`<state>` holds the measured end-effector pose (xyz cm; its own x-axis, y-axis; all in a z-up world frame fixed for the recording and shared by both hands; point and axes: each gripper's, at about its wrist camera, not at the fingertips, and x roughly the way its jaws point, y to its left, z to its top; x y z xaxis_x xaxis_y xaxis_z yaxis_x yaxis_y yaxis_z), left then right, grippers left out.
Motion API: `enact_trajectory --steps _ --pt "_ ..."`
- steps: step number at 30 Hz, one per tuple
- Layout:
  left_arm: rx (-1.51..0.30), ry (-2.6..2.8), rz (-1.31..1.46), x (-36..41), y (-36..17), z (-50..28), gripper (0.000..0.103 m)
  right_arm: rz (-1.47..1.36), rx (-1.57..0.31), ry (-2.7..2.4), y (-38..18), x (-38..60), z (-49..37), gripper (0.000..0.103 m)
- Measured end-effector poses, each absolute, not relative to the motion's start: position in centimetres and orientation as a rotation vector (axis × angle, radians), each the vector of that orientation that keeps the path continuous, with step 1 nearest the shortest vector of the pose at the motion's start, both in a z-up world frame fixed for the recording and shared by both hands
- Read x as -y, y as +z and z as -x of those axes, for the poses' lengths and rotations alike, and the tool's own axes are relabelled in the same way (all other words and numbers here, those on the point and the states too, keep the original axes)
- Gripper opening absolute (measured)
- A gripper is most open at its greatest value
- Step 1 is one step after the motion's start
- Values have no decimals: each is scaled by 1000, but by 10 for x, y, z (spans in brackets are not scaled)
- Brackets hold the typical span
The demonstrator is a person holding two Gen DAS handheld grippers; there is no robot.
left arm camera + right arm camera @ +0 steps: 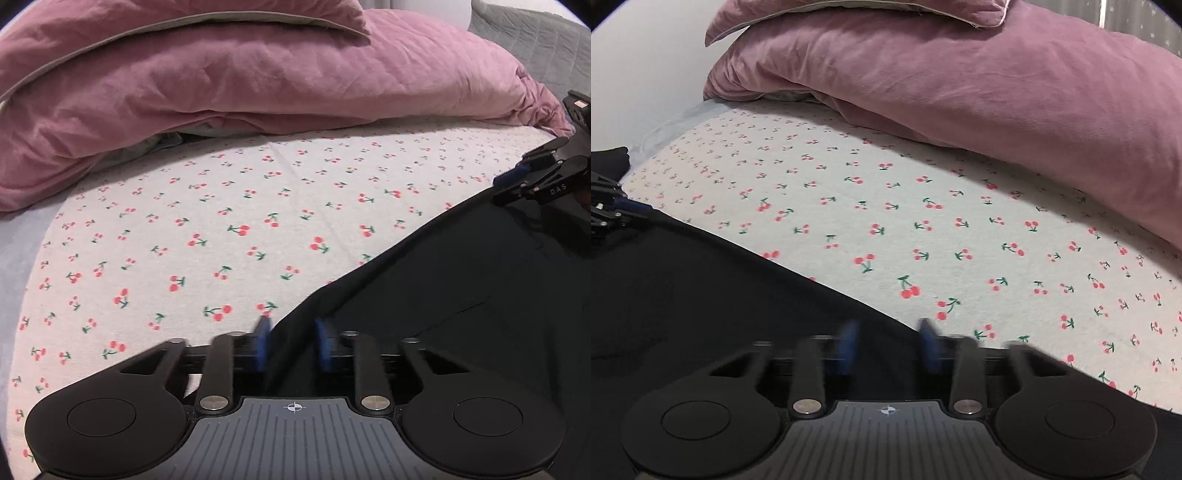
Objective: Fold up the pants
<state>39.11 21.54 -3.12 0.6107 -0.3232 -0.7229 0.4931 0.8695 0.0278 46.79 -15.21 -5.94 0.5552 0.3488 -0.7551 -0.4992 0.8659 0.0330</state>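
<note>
- Sheet (207, 221): pale cotton-like knit, flat and smooth, printed all over with small red cherries on green stems; one faint crease line runs across its far part.
- Duvet (229, 85): dusty-pink, soft, finely wrinkled cloth, piled in thick rounded folds along the far edge of the sheet; a paler lining edge shows at its top fold.
- Grey quilted cover (535, 40): stitched in a diamond grid, at the far right behind the duvet.
- Pants (461, 295): black, matte, smooth fabric with almost no visible weave; they lie on the sheet at the near side, between the two grippers, their far edge a straight taut line running from one gripper to the other. A faint seam line crosses the surface.
- Left gripper (291, 343): black plastic arms, blue pads (263, 339), blurred; the pads have the near corner of the pants' edge between them, jaws narrowed onto the cloth.
- Right gripper (890, 345): same build, blurred; its blue pads (929, 345) straddle the pants' edge at the other corner, jaws drawn in on the fabric.
- In the left view the right gripper sits at the far right end of the black edge, fingers nipped on it.
</note>
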Motion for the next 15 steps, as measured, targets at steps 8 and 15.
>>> enact_trajectory --steps 8,15 --pt "-709 -338 -302 -196 -11 -364 1 261 -778 413 -30 137 -431 0" --pt "-615 -317 -255 -198 33 -309 1 221 -660 415 33 158 -364 0"
